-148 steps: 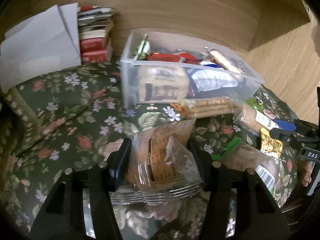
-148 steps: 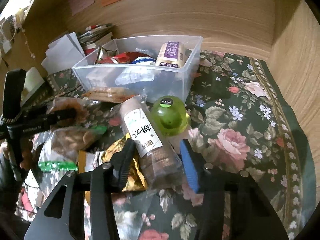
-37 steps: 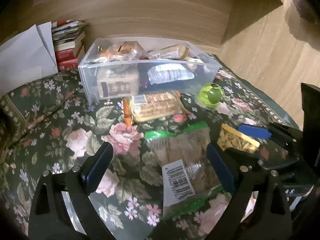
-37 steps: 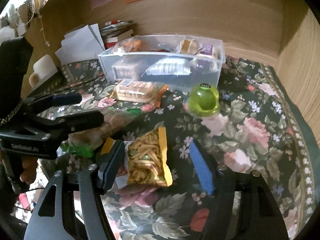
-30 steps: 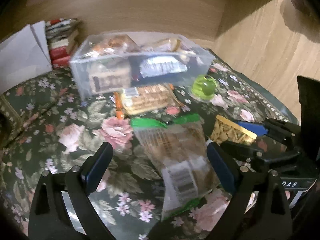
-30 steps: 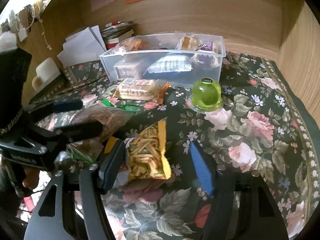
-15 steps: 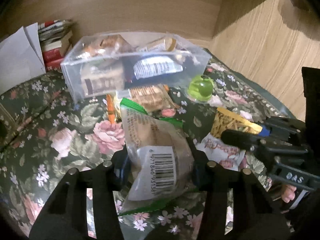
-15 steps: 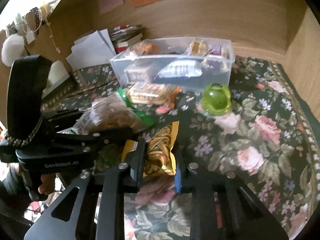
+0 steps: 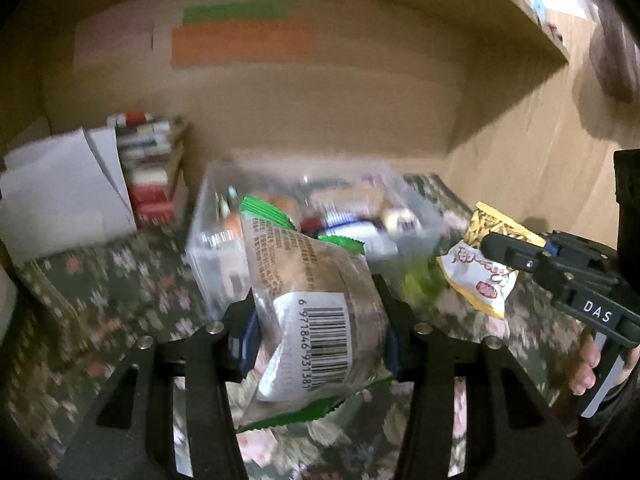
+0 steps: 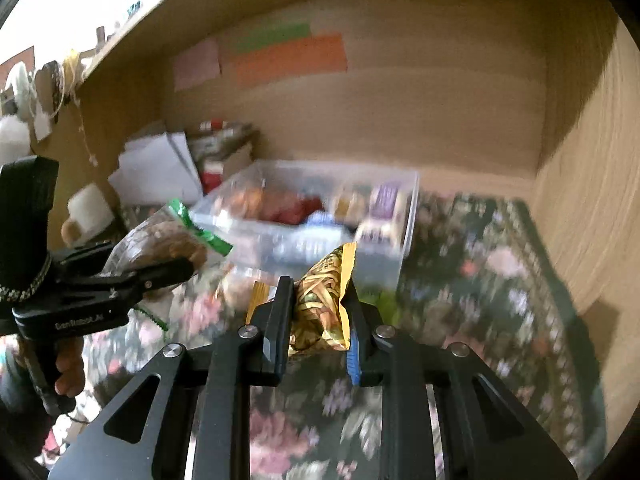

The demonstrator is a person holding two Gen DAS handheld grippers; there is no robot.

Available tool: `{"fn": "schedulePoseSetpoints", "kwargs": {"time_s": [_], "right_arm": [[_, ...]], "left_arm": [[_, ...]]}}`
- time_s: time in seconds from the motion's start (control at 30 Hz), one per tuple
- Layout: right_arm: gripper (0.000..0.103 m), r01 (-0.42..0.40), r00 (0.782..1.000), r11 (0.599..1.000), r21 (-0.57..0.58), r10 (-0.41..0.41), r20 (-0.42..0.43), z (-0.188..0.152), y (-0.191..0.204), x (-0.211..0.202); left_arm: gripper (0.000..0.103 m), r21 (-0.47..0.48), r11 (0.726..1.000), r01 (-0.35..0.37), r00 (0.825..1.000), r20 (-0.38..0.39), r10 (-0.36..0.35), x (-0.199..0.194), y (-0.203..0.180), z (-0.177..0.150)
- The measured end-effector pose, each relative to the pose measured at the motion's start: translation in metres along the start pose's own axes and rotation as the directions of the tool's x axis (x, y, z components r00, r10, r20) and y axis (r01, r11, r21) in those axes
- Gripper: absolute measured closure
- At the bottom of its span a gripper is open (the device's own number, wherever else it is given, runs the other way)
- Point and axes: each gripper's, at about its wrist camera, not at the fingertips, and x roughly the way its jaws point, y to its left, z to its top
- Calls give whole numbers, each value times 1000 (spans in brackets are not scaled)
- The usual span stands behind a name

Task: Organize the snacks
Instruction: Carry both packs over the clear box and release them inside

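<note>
My left gripper (image 9: 318, 320) is shut on a clear green-edged snack bag (image 9: 316, 304) with a barcode and holds it in the air; the bag also shows in the right wrist view (image 10: 168, 240). My right gripper (image 10: 318, 304) is shut on a yellow bag of stick snacks (image 10: 324, 300), also lifted; the left wrist view shows this bag (image 9: 480, 268) in the right gripper (image 9: 516, 252). A clear plastic bin (image 10: 384, 240) filled with snacks stands ahead of both grippers, blurred (image 9: 416, 216).
The surface is a dark floral cloth (image 10: 500, 280). White folded paper (image 9: 60, 196) and a stack of books (image 9: 148, 172) stand at the back left. Wooden walls (image 10: 592, 200) close the back and right. A green round item (image 9: 420, 284) lies blurred by the bin.
Both grippers have risen off the cloth with their bags and tilted up toward the bin. The view is motion-blurred.
</note>
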Motion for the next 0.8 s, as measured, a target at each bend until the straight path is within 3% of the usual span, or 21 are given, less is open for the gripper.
{"fn": "schedulePoseSetpoints", "kwargs": {"time_s": [0.27,0.47,0.8], "right_arm": [[82,14,998,999,-30,-12,67,44,2,13],[82,16,997,998,-58,-11,73,68,5,38],[82,-1,1000,996,-84,-1,-23,84,8,101]], "left_arm": [[54,3,1000,-29,997,75,29,2,9,45],[54,15,999,-49,997,68,48,22,19,61],[54,13,997,-74,997,4,74,72,41,75]]}}
